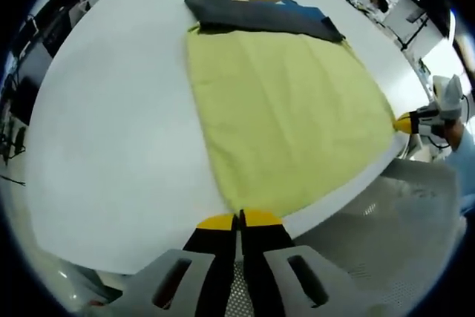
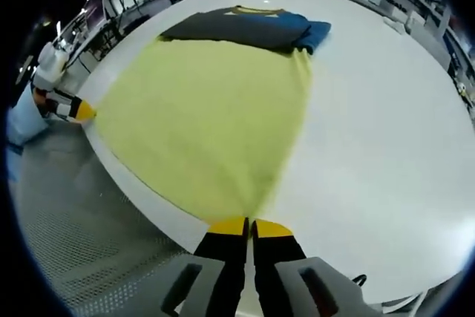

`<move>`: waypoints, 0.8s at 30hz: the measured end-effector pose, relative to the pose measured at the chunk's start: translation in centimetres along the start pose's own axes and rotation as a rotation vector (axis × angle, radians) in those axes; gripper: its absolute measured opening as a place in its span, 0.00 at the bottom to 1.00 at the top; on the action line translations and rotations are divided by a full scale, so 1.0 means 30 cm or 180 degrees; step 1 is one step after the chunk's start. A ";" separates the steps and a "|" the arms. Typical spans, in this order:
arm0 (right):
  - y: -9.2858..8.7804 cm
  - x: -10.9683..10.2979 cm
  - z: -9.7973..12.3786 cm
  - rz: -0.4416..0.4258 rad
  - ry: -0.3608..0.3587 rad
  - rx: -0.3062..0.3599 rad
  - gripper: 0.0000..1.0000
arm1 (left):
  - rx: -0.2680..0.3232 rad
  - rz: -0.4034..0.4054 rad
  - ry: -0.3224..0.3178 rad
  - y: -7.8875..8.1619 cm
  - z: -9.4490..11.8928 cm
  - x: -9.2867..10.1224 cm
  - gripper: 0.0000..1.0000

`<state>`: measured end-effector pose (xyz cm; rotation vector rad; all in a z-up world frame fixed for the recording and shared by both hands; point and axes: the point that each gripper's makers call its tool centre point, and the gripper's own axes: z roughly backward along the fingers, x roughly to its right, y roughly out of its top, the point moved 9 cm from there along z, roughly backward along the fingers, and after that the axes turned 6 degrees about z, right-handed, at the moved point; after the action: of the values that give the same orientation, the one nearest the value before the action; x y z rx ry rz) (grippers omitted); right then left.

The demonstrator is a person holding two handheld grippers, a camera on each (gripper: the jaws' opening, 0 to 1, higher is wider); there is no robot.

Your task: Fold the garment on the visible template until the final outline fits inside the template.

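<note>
Both claws, left claw (image 1: 239, 218) and right claw (image 2: 250, 222), pinched the yellow cloth (image 1: 286, 120) at 6 o'clock; the dark garment (image 1: 260, 14) (12 o'clock) lay folded; more folding likely remained.

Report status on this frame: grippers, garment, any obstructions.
Left gripper and right gripper each shut on a near corner of the yellow cloth. Dark garment folded at its far end. Nothing obstructing.
</note>
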<state>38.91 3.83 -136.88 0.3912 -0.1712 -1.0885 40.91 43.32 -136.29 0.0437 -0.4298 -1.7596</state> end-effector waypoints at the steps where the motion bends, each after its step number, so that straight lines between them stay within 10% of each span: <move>1: -0.001 0.000 0.000 -0.0011 0.0006 0.0001 0.00 | 0.0002 0.0002 -0.0005 0.000 0.000 -0.001 0.00; 24: -0.013 -0.004 0.084 -0.0205 0.0388 0.0020 0.00 | -0.0065 -0.0024 -0.0238 -0.002 0.093 -0.018 0.00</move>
<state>37.72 3.21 -134.70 0.4700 -0.0543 -1.1242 40.27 44.58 -133.82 -0.0352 -0.4665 -1.7769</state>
